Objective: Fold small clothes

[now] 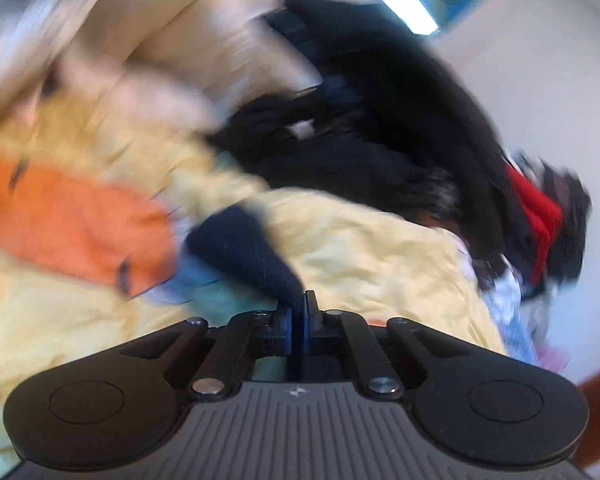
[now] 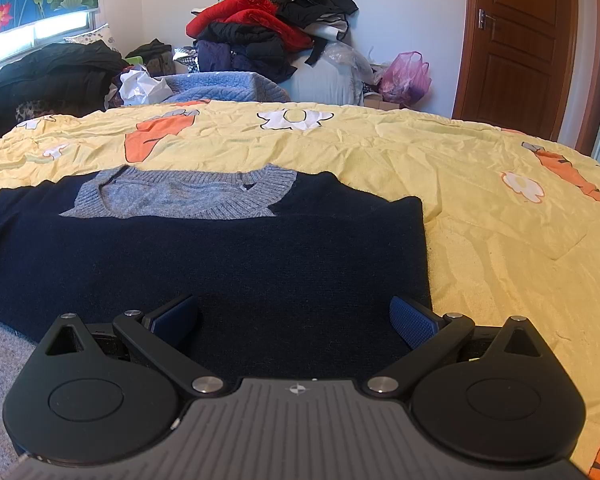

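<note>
A navy sweater (image 2: pixel 228 264) with a grey knitted collar (image 2: pixel 188 196) lies flat on the yellow bedsheet (image 2: pixel 480 216). My right gripper (image 2: pixel 296 318) is open and empty, low over the sweater's near hem, with its blue pads (image 2: pixel 414 320) spread wide. My left gripper (image 1: pixel 299 312) is shut on a piece of the navy sweater (image 1: pixel 244 248), which hangs forward from the pads above the sheet (image 1: pixel 360 248). The left wrist view is blurred by motion.
A pile of red and black clothes (image 2: pixel 268 28) stands at the far side of the bed, with dark jackets (image 2: pixel 48 72) at the left. A pink plastic bag (image 2: pixel 406 76) and a brown door (image 2: pixel 516 40) are at the right. Dark clothes (image 1: pixel 372 128) show in the left wrist view.
</note>
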A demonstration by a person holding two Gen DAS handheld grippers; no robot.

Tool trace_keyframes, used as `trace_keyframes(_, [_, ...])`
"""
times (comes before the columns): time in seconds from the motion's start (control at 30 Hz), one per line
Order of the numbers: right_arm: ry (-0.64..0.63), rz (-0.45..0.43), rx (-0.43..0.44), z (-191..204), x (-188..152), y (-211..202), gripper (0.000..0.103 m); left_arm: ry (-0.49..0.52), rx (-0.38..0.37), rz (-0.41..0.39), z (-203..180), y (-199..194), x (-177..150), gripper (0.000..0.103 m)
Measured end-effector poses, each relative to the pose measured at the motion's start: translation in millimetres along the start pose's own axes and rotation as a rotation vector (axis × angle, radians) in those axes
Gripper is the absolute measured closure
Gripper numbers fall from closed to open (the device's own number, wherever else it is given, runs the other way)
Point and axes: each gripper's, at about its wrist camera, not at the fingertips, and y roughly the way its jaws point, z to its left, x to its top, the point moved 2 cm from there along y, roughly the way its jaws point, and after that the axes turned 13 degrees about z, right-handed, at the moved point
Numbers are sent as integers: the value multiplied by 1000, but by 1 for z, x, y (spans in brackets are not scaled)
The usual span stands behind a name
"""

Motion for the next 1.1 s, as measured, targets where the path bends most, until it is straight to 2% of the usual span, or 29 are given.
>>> trace_keyframes(0.07, [0, 0, -1, 0, 0, 0, 0, 159, -12, -57, -40, -17, -17, 98])
trace_keyframes(0.17, [1, -1, 1, 0, 0, 0, 0, 414, -63, -107, -106, -39, -64, 99])
trace_keyframes(0.27, [3, -2, 4, 0, 0, -1, 0, 650, -142, -93, -168, -49, -134, 99])
trace_keyframes(0.37, [9, -5, 10, -1, 0, -1, 0, 850, -221, -34, -212, -51, -214, 99])
trace_keyframes(0.47, [16, -8, 18, -2, 0, -2, 0, 994, -256, 41, -235, -43, -292, 99])
trace_keyframes(0.53, [18, -8, 21, -2, 0, -2, 0, 1077, -249, 91, -240, -36, -335, 99])
trace_keyframes(0.6, [19, -9, 23, -3, 0, -2, 0, 1156, -218, 124, -239, -30, -366, 98])
trace_keyframes(0.67, [23, -11, 28, -4, 0, -2, 0, 1193, -189, 116, -233, -34, -379, 98])
trace_keyframes(0.73, [26, -13, 33, -4, -1, -3, 0, 1153, -208, 98, -224, -43, -369, 97])
trace_keyframes(0.8, [29, -15, 37, -5, -1, -3, 0, 1063, -229, 83, -213, -50, -342, 95])
trace_keyframes(0.83, [31, -16, 41, -5, -1, -4, 0, 1001, -233, 70, -208, -54, -323, 92])
trace_keyframes(0.87, [34, -18, 44, -6, -1, -4, 0, 925, -228, 60, -199, -55, -301, 83])
trace_keyframes(0.9, [35, -19, 47, -6, -1, -4, 0, 833, -220, 58, -192, -54, -275, 73])
trace_keyframes(0.97, [38, -20, 49, -6, -1, -4, 0, 600, -208, 51, -161, -50, -218, 18])
trace_keyframes(1.1, [37, -20, 49, -6, -1, -4, 0, 16, -210, 7, -68, -46, -117, 16])
